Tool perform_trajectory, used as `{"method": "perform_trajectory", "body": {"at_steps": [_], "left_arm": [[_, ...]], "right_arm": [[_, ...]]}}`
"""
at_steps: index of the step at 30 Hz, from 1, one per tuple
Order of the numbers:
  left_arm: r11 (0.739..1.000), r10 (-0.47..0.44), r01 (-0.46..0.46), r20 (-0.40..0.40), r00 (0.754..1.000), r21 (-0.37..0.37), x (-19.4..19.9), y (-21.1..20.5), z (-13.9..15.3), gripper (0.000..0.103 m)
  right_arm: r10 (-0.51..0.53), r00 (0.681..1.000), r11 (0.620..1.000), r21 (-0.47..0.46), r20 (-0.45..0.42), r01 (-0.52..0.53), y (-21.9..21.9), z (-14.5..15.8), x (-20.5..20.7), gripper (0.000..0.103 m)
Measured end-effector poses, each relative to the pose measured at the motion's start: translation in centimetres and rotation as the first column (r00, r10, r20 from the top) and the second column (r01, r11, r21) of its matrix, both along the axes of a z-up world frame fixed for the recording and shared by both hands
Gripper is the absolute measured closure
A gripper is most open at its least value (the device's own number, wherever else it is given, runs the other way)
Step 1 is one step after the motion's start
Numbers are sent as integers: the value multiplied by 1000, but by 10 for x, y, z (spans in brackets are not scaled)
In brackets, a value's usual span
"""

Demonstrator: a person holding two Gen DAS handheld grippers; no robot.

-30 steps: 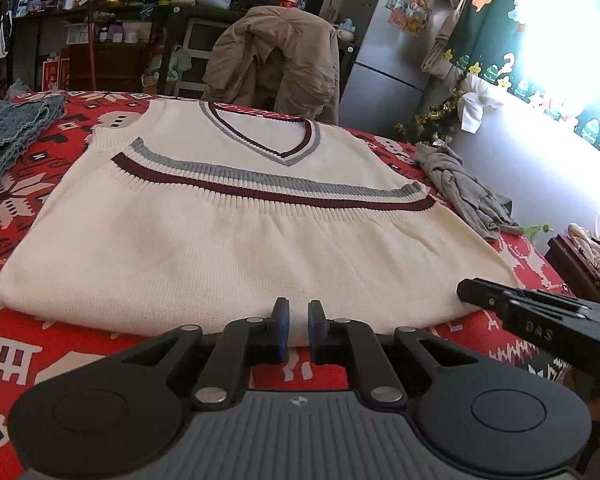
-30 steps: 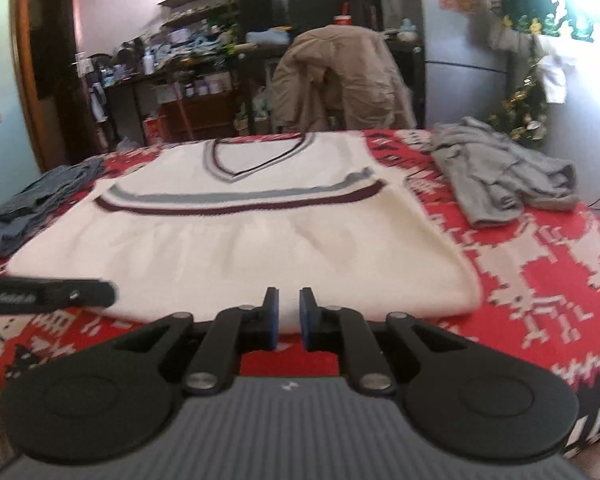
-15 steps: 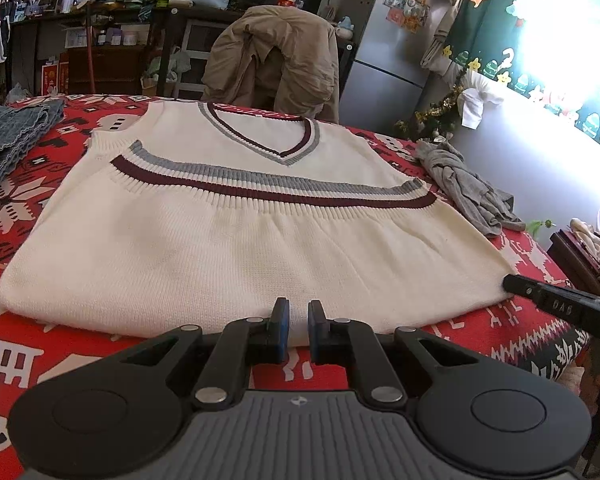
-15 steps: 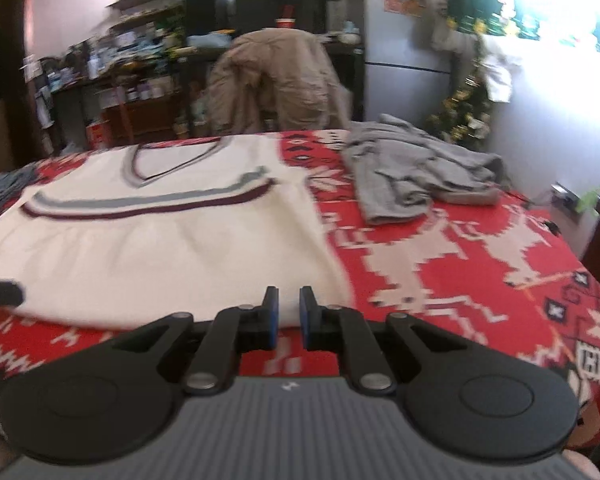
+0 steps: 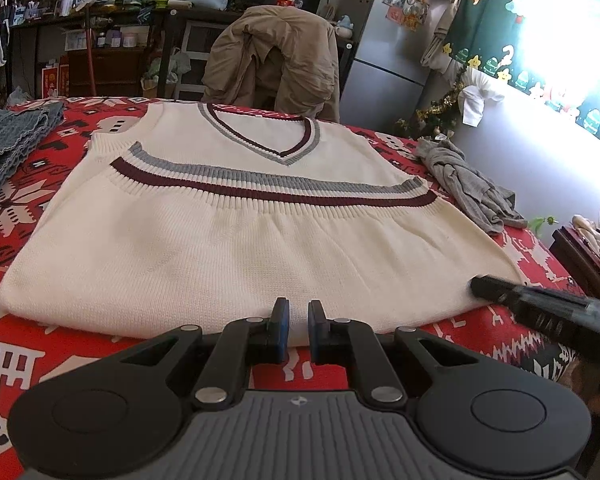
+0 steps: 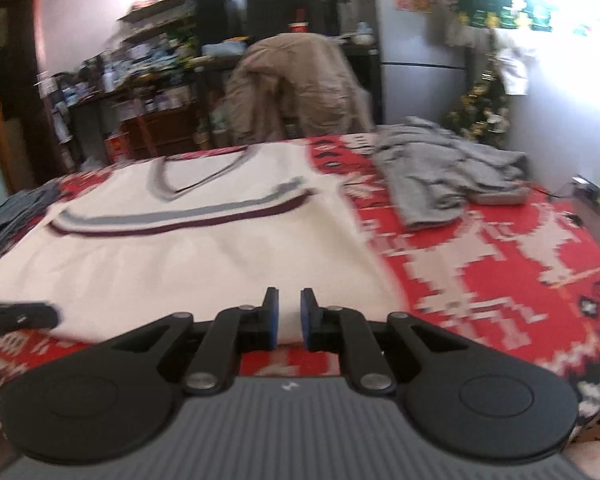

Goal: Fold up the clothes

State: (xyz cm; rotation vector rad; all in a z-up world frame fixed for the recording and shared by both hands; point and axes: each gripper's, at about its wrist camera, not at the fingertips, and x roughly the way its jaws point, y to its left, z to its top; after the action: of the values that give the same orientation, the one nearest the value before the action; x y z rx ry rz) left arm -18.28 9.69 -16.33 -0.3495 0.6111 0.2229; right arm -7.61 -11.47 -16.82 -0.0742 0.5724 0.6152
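Swinging back leftward, the right tongs (image 6: 287,314) are hovering at the hem of the cream vest (image 5: 236,240), which is lying flat on the red-patterned table (image 5: 16,208). Left tongs (image 5: 298,326) are likewise slightly parted, gripping nothing. Motion blur is obscuring the grey garment (image 6: 444,168).

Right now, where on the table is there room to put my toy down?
The biggest bare patch is the red cloth on the right, between the vest and the table's right edge, in front of the grey garment. The middle is crowded by the vest, and jeans fill the far left.
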Motion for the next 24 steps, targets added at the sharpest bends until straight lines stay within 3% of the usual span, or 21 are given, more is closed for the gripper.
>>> {"method": "perform_trajectory", "body": {"at_steps": [7,13,19,24], "left_arm": [[1000,-1,1,2,1000,-8,0,1,0,93],[1000,-2,2,9,1000,-16,-1,1,0,93],[1000,1,-1,2,1000,-6,1,-1,1,93],[998,54,-54,2,999,10,-2,2,4,93]], "right_arm": [[117,993,993,-10,15,-117,39,-2,-32,86],[32,999,998,-60,36,-30,19,-2,-19,87],[-80,997,996,-38,14,81,-11,2,0,86],[22,999,999,-41,31,-21,15,4,-12,86]]}}
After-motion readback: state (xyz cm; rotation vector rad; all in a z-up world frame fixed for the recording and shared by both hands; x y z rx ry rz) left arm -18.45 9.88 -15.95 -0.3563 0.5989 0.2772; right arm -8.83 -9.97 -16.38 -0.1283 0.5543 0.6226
